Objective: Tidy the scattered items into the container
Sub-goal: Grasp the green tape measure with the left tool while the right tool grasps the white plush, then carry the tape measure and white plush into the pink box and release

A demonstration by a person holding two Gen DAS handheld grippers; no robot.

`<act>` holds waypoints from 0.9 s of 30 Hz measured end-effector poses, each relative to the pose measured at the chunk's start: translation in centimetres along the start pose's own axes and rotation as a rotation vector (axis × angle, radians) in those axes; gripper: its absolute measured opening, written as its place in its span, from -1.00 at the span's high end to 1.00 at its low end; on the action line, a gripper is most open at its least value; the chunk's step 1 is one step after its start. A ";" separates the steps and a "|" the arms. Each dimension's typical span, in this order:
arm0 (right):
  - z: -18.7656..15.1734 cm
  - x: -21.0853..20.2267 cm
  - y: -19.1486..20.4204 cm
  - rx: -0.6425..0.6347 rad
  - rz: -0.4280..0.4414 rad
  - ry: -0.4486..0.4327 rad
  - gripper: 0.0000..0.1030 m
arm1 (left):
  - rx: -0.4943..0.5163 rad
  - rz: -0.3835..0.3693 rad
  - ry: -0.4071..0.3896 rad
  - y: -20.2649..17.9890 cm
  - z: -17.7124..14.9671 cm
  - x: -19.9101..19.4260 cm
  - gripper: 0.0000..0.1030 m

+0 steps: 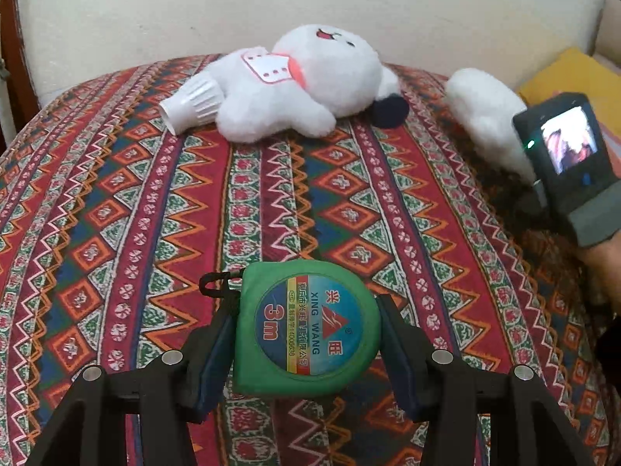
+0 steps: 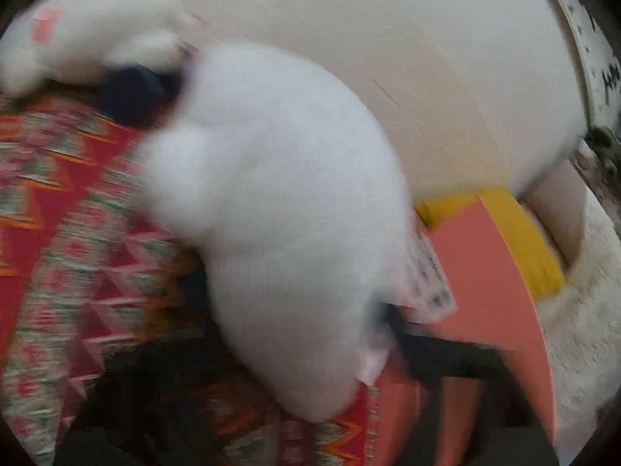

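My left gripper (image 1: 306,330) is shut on a green tape measure (image 1: 306,326), held just above the patterned bedspread (image 1: 194,202). A white plush toy (image 1: 306,81) lies on its back at the far side, with a white shuttlecock-like cup (image 1: 190,105) against its left arm. My right gripper's body with its lit screen (image 1: 566,147) shows at the right, with a second white plush (image 1: 489,120) in front of it. In the blurred right wrist view that plush (image 2: 279,209) fills the middle and hides the fingers.
A pink and yellow container (image 2: 493,268) sits at the right, off the bedspread's edge, also a yellow patch in the left wrist view (image 1: 570,73). A cream wall (image 1: 310,0) runs behind the bed. A dark blue object (image 1: 392,110) lies by the first plush.
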State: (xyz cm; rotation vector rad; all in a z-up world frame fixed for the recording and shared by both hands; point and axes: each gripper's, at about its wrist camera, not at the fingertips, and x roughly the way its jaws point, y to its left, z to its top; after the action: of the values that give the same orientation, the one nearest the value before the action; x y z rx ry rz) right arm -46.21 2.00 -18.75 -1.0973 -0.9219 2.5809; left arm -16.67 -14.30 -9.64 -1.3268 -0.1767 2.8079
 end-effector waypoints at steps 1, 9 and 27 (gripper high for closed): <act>0.0 -0.2 -0.3 0.008 0.014 -0.005 0.14 | 0.000 0.001 0.000 -0.1 0.0 0.1 -0.13; -1.3 -10.8 -4.9 0.183 0.327 -0.117 0.28 | -0.037 -0.011 -0.076 0.5 0.5 -2.8 -0.13; -6.5 -30.8 -4.0 0.261 0.782 -0.403 0.28 | -0.114 0.043 -0.374 1.2 -0.5 -17.7 -0.13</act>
State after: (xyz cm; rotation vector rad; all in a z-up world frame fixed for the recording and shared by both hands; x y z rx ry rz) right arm -20.08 -3.97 -1.71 -1.0155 -0.1808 3.5143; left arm -5.07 -16.81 3.49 -0.8133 -0.3238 3.0980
